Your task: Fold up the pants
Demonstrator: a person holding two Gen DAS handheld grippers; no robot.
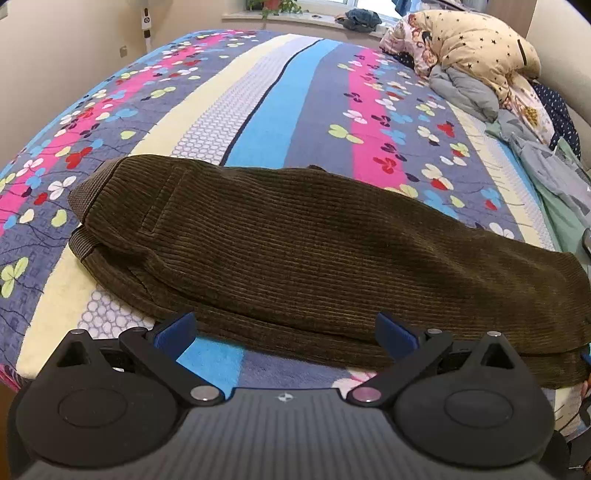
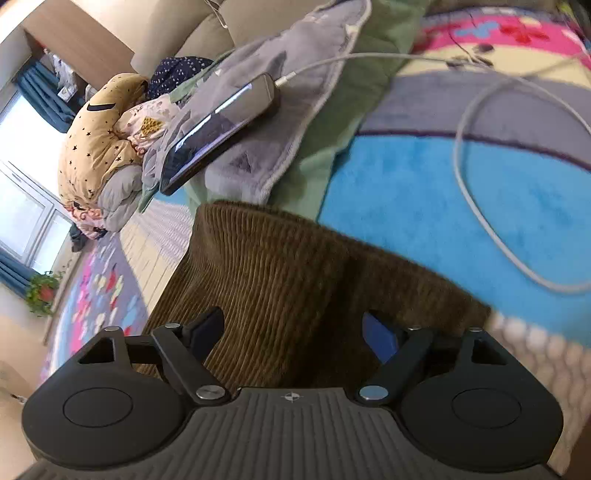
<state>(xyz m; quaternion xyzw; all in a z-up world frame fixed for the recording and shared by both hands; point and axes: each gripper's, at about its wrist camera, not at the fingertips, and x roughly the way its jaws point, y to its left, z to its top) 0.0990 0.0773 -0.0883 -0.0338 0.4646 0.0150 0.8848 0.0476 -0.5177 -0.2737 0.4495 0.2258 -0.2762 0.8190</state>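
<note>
Brown corduroy pants (image 1: 295, 251) lie folded lengthwise across a colourful bedspread (image 1: 288, 92), waistband at the left, legs running off to the right. My left gripper (image 1: 286, 332) hovers open at the near long edge of the pants, blue pads wide apart, nothing between them. In the right wrist view the leg end of the pants (image 2: 280, 280) fills the space in front of my right gripper (image 2: 293, 336). Its jaws stand wide apart over the cloth, and the pads do not press on it.
A phone (image 2: 218, 133) on a white charging cable (image 2: 476, 206) rests on grey and green bedding just beyond the leg end. A heap of quilts and clothes (image 1: 476, 62) fills the far right of the bed. Plants stand on the windowsill (image 1: 273, 5).
</note>
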